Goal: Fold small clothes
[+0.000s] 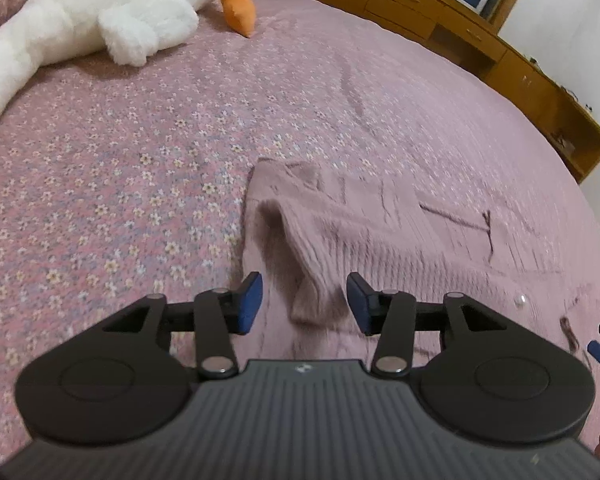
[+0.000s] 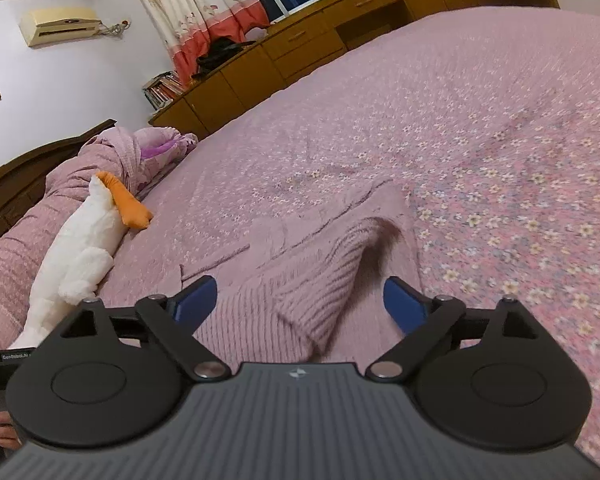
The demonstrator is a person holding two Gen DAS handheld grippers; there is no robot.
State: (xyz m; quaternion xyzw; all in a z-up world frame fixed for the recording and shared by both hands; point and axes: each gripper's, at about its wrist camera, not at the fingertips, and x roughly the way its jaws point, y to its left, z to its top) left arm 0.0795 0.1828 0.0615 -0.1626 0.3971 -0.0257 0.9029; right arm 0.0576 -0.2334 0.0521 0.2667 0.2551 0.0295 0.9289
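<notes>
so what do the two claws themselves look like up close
Both match. The left claw and right claw each have a dark grey ribbed body with a small pale logo, two round black discs at the sides, black linkage bars with silver rivets, and blue pads on the fingertips. No cables show. A fingertip shows beside the left claw's body in the right view; no sleeve is visible.

I see soft, even indoor light with faint shadows; the knit garment (image 1: 340, 224) ahead of my hand-held gripper (image 1: 305, 304) is motion-blurred, edges bowed by fisheye.
</notes>
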